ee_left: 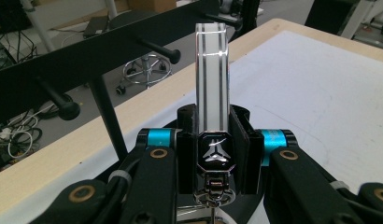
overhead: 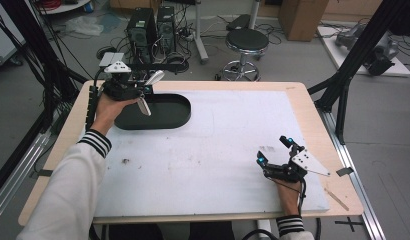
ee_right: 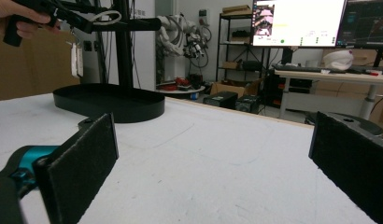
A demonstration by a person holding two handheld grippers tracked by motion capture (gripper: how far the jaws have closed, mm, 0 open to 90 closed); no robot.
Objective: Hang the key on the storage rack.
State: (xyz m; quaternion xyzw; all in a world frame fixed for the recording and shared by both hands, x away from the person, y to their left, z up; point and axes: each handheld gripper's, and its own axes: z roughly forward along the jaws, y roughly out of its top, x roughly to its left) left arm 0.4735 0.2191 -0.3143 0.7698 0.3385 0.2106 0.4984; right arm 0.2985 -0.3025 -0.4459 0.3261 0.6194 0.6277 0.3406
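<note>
The right gripper held its jaws wide apart over the white table; a black oval tray sat at ten o'clock.

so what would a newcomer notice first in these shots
The left hand-held gripper, raised at the table's far left corner, is shut on a shiny clear-and-chrome keychain strap near a black peg rack standing in an oval black tray. The right hand-held gripper rests open near the white mat's right edge.
</note>
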